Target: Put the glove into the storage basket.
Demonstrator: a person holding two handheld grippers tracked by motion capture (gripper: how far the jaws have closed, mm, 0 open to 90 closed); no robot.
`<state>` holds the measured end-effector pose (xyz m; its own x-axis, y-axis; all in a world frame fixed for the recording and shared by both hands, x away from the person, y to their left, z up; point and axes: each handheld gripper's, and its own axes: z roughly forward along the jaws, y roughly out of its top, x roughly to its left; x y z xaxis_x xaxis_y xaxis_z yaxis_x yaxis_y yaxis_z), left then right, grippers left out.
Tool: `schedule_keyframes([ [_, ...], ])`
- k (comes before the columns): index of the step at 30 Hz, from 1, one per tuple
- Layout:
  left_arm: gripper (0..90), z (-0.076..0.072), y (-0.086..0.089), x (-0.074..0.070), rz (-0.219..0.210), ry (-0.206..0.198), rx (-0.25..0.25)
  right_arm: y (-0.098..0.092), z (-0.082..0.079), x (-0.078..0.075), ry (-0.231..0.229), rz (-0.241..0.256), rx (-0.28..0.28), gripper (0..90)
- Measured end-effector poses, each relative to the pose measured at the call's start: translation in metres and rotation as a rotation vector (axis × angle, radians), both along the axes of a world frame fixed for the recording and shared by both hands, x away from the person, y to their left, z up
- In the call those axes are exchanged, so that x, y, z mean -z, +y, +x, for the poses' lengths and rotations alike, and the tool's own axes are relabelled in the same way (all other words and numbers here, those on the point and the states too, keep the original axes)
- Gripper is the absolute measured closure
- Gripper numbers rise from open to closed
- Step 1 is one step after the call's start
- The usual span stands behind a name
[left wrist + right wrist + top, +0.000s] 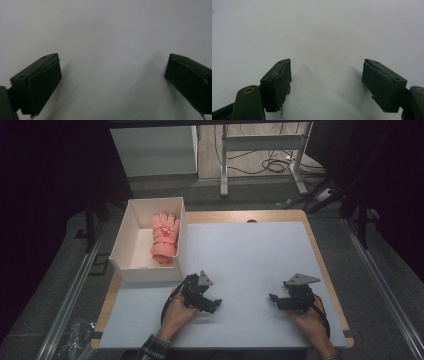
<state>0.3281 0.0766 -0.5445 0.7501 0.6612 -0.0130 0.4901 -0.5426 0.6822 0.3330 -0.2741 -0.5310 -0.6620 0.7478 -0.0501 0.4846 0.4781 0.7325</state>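
A pink glove with a red mark on its back lies inside a white open box at the table's far left. My left gripper rests low on the white table mat, just in front of the box's near corner, held by a hand. In the left gripper view its jaws stand wide apart over bare mat, left gripper open and holding nothing. My right gripper sits near the front right of the mat, pointing left. Its jaws are also apart over bare mat, right gripper open.
The mat covers a wooden tabletop whose edge shows along the right and back. Beyond the table stand a white cabinet and a metal frame with cables on the floor. Metal rails run along both sides.
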Motion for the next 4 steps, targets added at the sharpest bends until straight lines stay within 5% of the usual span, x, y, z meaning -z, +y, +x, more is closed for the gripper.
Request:
schedule_keyframes([
  [4, 0.1, 0.0012, 0.0020, 0.0019, -0.017, 0.009, 0.000, -0.0001, -0.0001, 0.0001, 0.001, 0.001, 0.001, 24.0],
])
